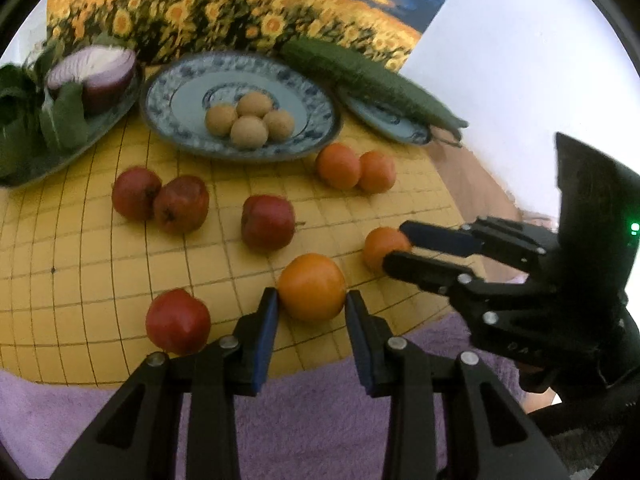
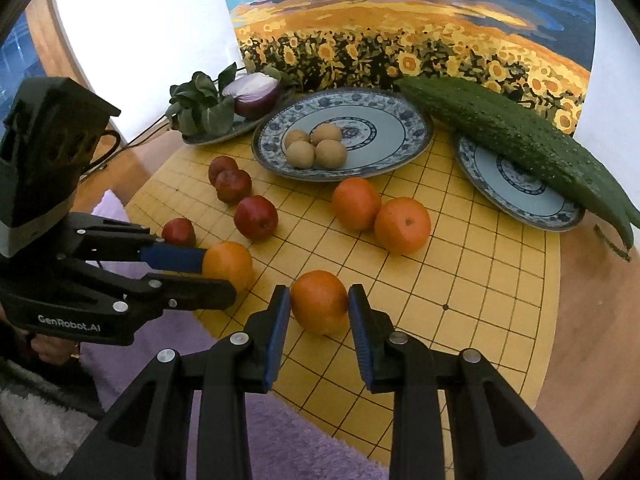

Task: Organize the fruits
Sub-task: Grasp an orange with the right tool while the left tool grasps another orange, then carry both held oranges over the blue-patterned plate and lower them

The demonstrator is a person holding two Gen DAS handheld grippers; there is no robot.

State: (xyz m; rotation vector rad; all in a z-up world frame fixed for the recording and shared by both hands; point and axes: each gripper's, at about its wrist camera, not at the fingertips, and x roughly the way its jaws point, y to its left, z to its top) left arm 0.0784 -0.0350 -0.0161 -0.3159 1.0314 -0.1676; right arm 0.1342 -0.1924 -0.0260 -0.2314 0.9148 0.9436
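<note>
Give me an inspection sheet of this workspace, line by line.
Surface: yellow grid board on a purple fuzzy mat.
Job's things: four oranges, two touching, one at each gripper; four red apples; four longans on the large patterned plate.
Clutter: bitter gourd across the small plate; halved red onion and leafy greens on a third plate.
Grippers: left gripper and right gripper each straddle an orange; contact unclear.
Cables: dark cable behind the greens.
Surroundings: sunflower painting, white wall.

A sunflower-field painting [image 2: 400,40] under a blue and orange sky leans against a bright white wall [image 2: 140,20]. The round wooden desk [image 2: 592,320] carries a yellow gridded board [image 2: 460,280] beside a purple fluffy rug [image 1: 300,432].
</note>
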